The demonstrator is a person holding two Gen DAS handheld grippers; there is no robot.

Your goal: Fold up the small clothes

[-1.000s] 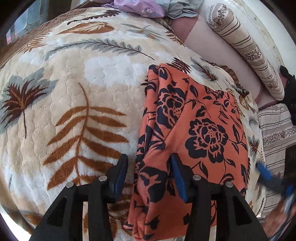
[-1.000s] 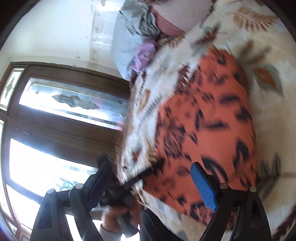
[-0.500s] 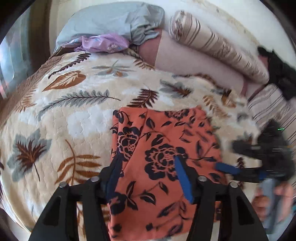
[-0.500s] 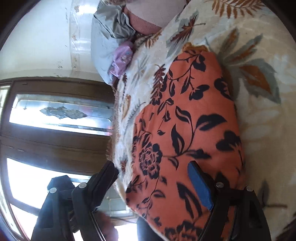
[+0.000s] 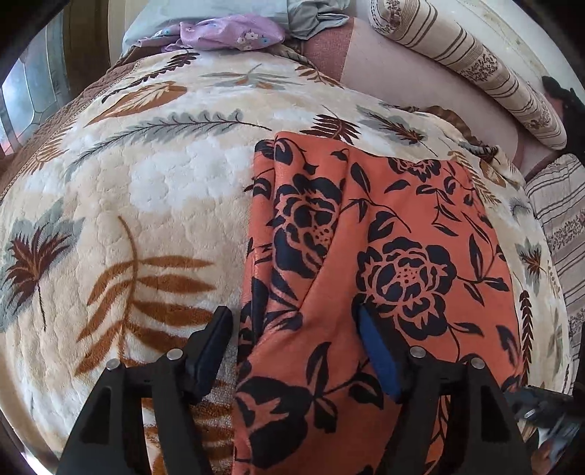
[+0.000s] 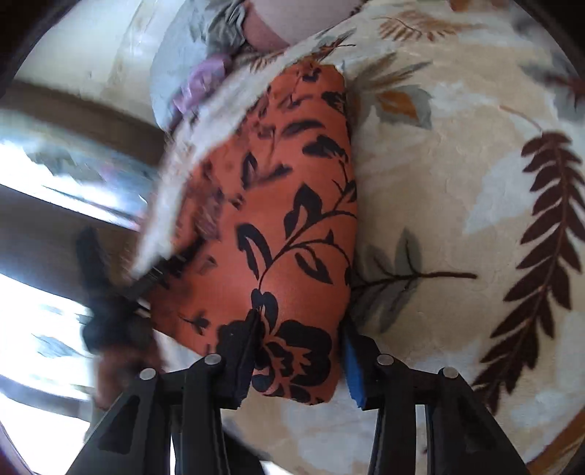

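An orange garment with black flowers (image 5: 384, 255) lies folded on a leaf-patterned blanket (image 5: 146, 182). My left gripper (image 5: 296, 350) is open, low over the garment's near left edge, one finger on the blanket side, one over the cloth. In the right wrist view the garment (image 6: 285, 219) shows as a folded bundle. My right gripper (image 6: 299, 361) is open with its jaws either side of the bundle's near end. The other gripper (image 6: 109, 292) appears blurred at the left there.
A lilac cloth (image 5: 226, 33) and grey clothes (image 5: 314, 14) lie at the head of the bed. A striped bolster (image 5: 475, 62) and striped bedding (image 5: 559, 219) lie to the right. A window (image 6: 44, 182) is left of the bed in the right wrist view.
My left gripper has dropped back lower and closer to the garment's left edge. My right gripper has swung round and moved in, its jaws now straddling the garment's end.
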